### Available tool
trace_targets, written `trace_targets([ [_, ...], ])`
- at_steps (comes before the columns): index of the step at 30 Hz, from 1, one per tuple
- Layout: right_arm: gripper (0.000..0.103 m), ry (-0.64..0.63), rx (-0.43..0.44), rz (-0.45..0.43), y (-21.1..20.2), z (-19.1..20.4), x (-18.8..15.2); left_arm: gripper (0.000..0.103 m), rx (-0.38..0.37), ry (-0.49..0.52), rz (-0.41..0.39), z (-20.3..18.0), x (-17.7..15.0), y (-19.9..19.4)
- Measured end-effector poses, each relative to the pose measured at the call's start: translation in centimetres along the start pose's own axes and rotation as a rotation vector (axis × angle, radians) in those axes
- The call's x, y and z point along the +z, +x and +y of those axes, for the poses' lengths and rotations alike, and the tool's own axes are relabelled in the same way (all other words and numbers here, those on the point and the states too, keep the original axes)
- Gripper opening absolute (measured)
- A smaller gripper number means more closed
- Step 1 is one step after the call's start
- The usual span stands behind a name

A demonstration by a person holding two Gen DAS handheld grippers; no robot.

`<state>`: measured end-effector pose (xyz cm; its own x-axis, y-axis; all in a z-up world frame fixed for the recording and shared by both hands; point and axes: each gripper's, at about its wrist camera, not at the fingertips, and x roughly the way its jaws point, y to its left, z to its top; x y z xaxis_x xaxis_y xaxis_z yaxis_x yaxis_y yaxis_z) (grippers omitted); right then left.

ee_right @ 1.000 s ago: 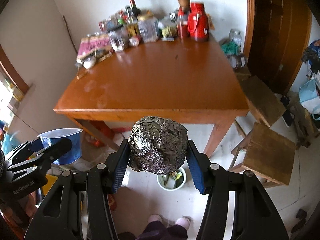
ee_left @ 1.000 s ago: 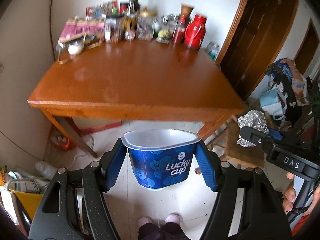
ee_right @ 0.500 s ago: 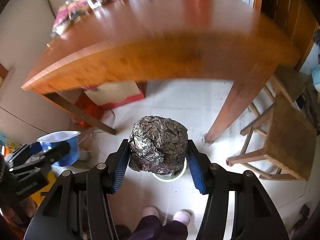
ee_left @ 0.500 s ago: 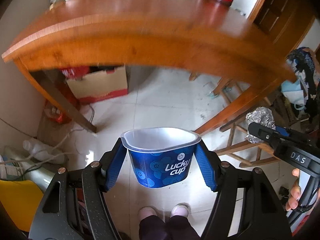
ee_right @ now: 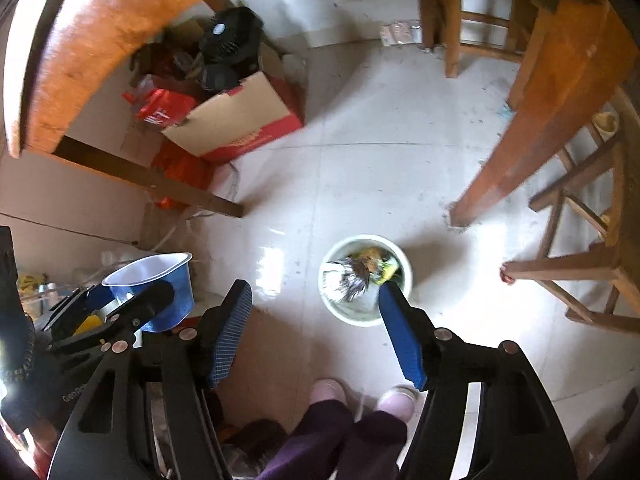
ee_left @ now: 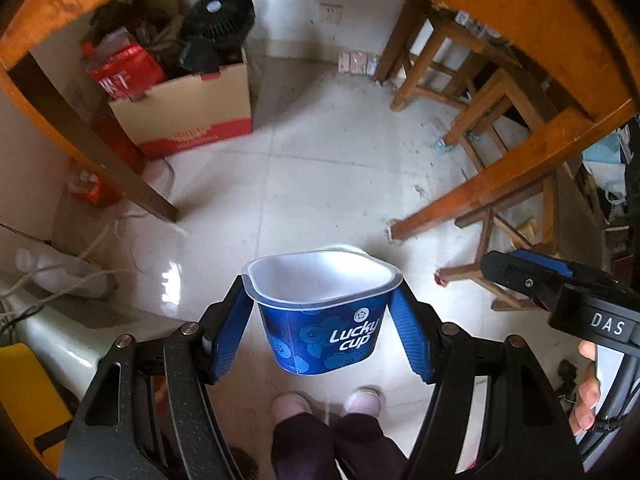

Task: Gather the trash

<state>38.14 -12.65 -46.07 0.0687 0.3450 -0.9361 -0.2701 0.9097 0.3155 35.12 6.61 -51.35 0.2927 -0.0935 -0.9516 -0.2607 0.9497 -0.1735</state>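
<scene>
My left gripper [ee_left: 320, 304] is shut on a blue "Lucky cup" plastic cup [ee_left: 324, 320] and holds it upright above the floor. The cup also shows at the left of the right wrist view [ee_right: 154, 288]. My right gripper [ee_right: 316, 300] is open and empty above the floor. A pale round trash bin [ee_right: 366, 280] with mixed trash in it stands on the floor just beyond my right fingertip. The foil ball is not clearly visible; something grey and blurred lies in the bin. In the left wrist view only a pale rim [ee_left: 344, 249] shows behind the cup.
The wooden table's edge [ee_left: 520, 8] arches overhead, with its legs [ee_left: 496, 184] left and right. A cardboard box [ee_left: 188, 108] with a black fan stands under the table. Wooden stools [ee_right: 580, 232] stand to the right. The person's feet [ee_right: 360, 396] are below.
Both grippers have swung down from the table top to the floor under it. My right gripper has opened and the foil ball has left it. The left still grips the cup.
</scene>
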Motion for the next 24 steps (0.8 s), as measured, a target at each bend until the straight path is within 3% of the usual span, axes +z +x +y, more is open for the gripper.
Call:
trace_targets([
  [11, 0.062, 0.016, -0.078, -0.061, -5.8, -1.4, -0.7, 0.07, -0.024, 0.006, 0.136, -4.2, 0.1, 0.3],
  [17, 0.062, -0.004, -0.07, -0.114, -11.4, -0.7, -1.3, 0.07, -0.003, 0.011, 0.081, -5.9, 0.0, -5.2],
  [24, 0.062, -0.059, -0.062, -0.208, -20.0, 1.5, -2.5, 0.07, 0.024, 0.011, -0.067, -7.8, -0.7, -16.8],
])
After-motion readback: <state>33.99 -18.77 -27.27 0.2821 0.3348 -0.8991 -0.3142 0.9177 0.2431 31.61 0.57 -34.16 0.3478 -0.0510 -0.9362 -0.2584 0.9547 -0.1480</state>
